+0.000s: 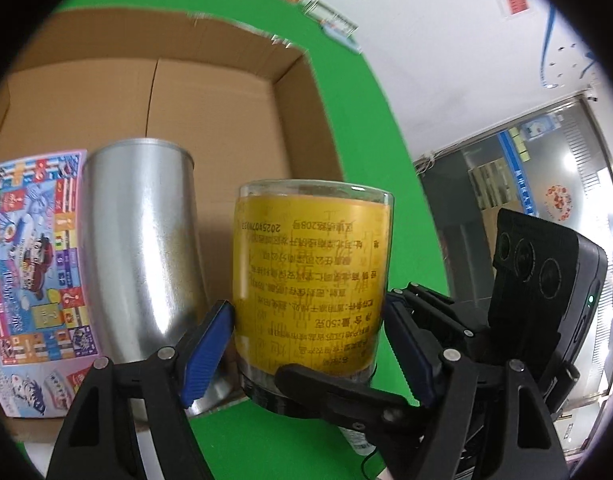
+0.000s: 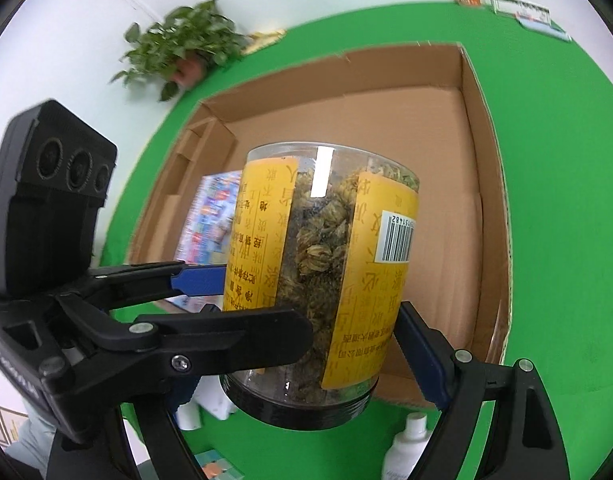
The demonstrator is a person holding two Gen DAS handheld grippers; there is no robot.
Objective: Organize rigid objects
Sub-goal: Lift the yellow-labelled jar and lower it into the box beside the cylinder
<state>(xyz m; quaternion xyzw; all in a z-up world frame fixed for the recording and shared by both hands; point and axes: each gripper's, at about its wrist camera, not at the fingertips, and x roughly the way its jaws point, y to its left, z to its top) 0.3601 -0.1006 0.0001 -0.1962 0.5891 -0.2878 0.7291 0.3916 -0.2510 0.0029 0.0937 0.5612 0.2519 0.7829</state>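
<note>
Both grippers clamp the same clear plastic jar (image 1: 312, 288) of dried flower buds from different sides. It is upside down, long axis roughly vertical, black screw lid at the bottom, yellow label text inverted, held above the near edge of an open cardboard box (image 1: 210, 92).

Only the left wrist view shows the silver metal can (image 1: 140, 248) standing in the box just left of the jar, and the colourful printed board-game box (image 1: 34, 264) beside the can. There the left gripper (image 1: 306, 344) has its blue pads pressed on the jar's two sides, and the right gripper (image 1: 426, 372) reaches in from the right.

Only the right wrist view shows the gap in the label, the buds inside, and a barcode. The right gripper (image 2: 354, 332) is partly closed around the jar's lower half; the left gripper (image 2: 194, 278) touches the jar's left side. A white bottle (image 2: 406, 448) lies below.

The surface is a green tabletop (image 2: 554, 200) against a white wall, with a potted plant (image 2: 186, 48) at its far edge.
</note>
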